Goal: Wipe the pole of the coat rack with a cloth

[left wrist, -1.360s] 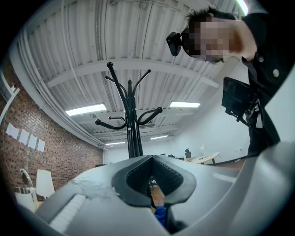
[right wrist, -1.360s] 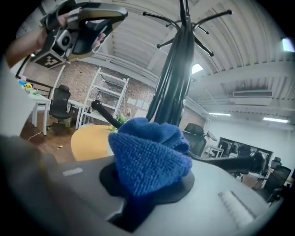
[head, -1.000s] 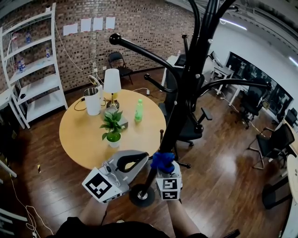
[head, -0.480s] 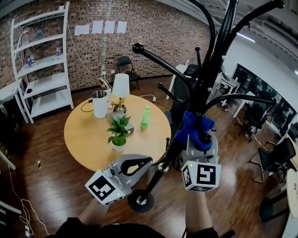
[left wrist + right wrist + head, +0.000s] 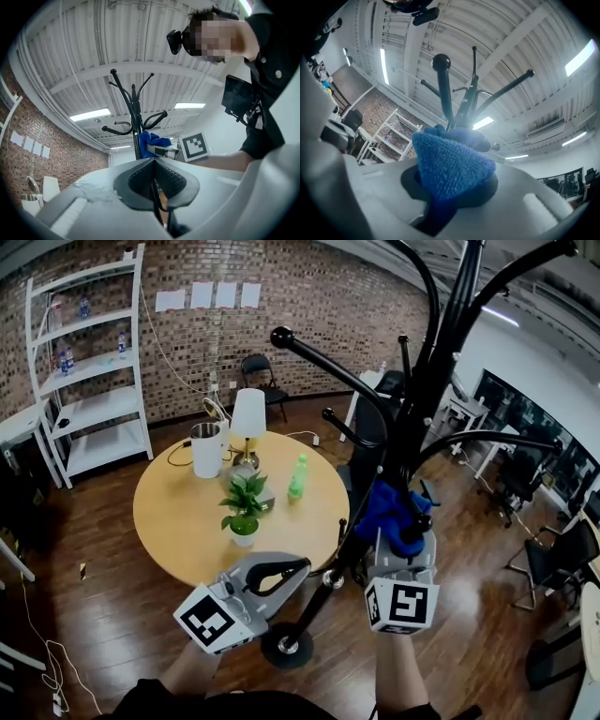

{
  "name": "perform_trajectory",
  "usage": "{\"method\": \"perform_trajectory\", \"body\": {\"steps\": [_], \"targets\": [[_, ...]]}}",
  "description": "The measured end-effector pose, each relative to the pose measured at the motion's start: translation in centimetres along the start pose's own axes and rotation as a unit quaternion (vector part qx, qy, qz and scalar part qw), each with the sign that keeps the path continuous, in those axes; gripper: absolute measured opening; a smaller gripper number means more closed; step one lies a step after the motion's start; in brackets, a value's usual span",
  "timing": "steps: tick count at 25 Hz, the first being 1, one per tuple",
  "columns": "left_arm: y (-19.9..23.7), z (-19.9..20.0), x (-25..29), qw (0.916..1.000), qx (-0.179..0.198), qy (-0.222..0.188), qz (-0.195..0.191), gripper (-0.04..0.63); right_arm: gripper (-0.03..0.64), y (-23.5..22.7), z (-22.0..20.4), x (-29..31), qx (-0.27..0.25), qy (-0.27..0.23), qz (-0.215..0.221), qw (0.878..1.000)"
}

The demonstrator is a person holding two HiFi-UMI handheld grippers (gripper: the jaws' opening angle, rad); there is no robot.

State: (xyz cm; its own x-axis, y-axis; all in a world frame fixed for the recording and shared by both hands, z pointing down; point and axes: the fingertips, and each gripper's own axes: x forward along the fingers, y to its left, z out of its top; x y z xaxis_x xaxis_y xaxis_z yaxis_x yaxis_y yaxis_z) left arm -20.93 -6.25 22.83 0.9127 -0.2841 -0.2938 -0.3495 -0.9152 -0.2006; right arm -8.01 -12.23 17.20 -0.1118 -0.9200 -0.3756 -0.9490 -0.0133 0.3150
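Right gripper (image 5: 401,542): clamped on cloth (image 5: 386,507), hard against pole (image 5: 307,610).
Pole: runs up and down.
Left gripper (image 5: 298,566): jaws together, empty, lower.

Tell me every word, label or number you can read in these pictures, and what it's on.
None can be read.
Sheets on the brick wall: too small to read.
Green bottle: label too small to read.
Shelf bottles: too small to read.
Square markers on the hand-held cubes: black-and-white patterns, no letters.
Blue cloth: no print showing.
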Motion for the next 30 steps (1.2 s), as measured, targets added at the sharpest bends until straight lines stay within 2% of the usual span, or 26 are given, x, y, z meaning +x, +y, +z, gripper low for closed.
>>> {"method": "perform_trajectory", "body": {"steps": [6,10,15,18,22,27,30], "targets": [[0.0,-1.4,0.5,0.9998,-0.004,0.020,-0.002,0.003,0.080,2.7,-8.9,-3.4,0.032,0.092,0.001,0.995],[-0.4,-2.3,0.8,0.9993,-0.007,0.035,-0.009,0.003,0.080,5.0,-14.9,-5.9,0.049,0.161,0.013,0.986],[-0.9,-2.9,1.1,0.9988,-0.010,0.045,-0.016,0.003,0.078,7.2,-21.4,-8.4,0.036,0.229,0.020,0.973],[-1.1,-2.9,1.1,0.9987,-0.010,0.048,-0.017,0.003,0.080,7.3,-22.2,-8.7,-0.007,0.219,0.015,0.976],[-1.1,-2.7,1.0,0.9991,-0.013,0.041,-0.009,0.003,0.080,7.4,-22.3,-8.8,-0.021,0.217,0.007,0.976],[-1.0,-2.9,0.4,0.9986,-0.005,0.053,-0.005,0.003,0.080,7.6,-21.9,-9.0,-0.057,0.209,0.001,0.976],[-0.8,-2.8,0.2,0.9985,-0.003,0.055,0.001,0.003,0.080,8.5,-21.9,-9.3,-0.067,0.210,0.014,0.975]]}}
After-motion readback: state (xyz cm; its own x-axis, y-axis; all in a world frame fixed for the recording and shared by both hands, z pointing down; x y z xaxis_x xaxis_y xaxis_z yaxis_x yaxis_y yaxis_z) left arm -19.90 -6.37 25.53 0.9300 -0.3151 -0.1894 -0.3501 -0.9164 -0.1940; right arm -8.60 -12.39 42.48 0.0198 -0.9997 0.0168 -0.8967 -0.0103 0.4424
